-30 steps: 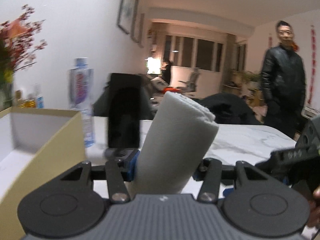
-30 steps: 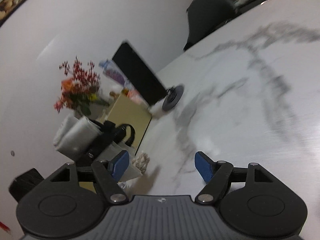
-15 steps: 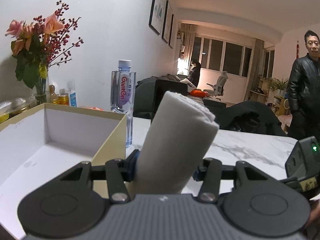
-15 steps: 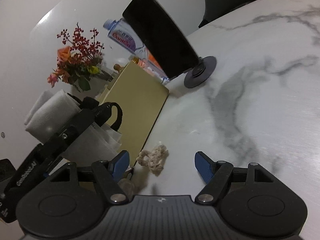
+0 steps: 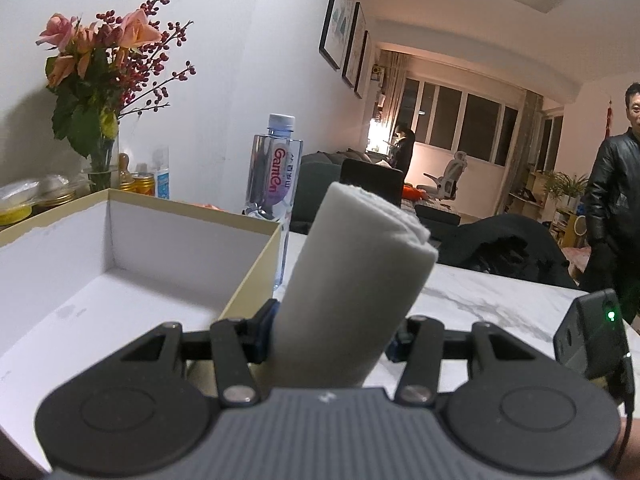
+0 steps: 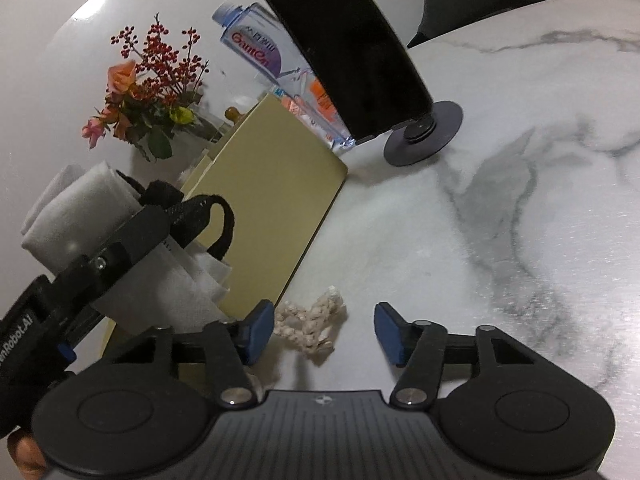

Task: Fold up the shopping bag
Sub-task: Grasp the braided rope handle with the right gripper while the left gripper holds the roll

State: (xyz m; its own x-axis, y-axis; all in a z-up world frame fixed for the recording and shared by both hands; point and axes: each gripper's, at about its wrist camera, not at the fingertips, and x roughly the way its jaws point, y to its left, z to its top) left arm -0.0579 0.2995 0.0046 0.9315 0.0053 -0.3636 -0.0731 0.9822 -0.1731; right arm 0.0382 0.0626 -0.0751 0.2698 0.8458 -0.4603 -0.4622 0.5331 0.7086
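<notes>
One marble table carries everything, and on it sits one open cardboard box, tan outside and white inside, with nothing visible in it. One person in a dark jacket stands beyond the far side of the table, and a second figure shows small by the lit windows. There is one dark phone on a round stand, one water bottle just behind the box, and one vase of pink flowers and red berries against the wall. One small knot of pale rope lies on the marble beside the box. The shopping bag is a single pale grey-white roll of soft cloth, folded over on itself with layered edges showing at its top end; in the right wrist view its looser folded end and a black looped handle hang out below the grip. The left gripper is clamped on this roll, holding it up off the table, at the box's near corner. The right gripper stands wide apart and holds nothing, hovering over the rope.
</notes>
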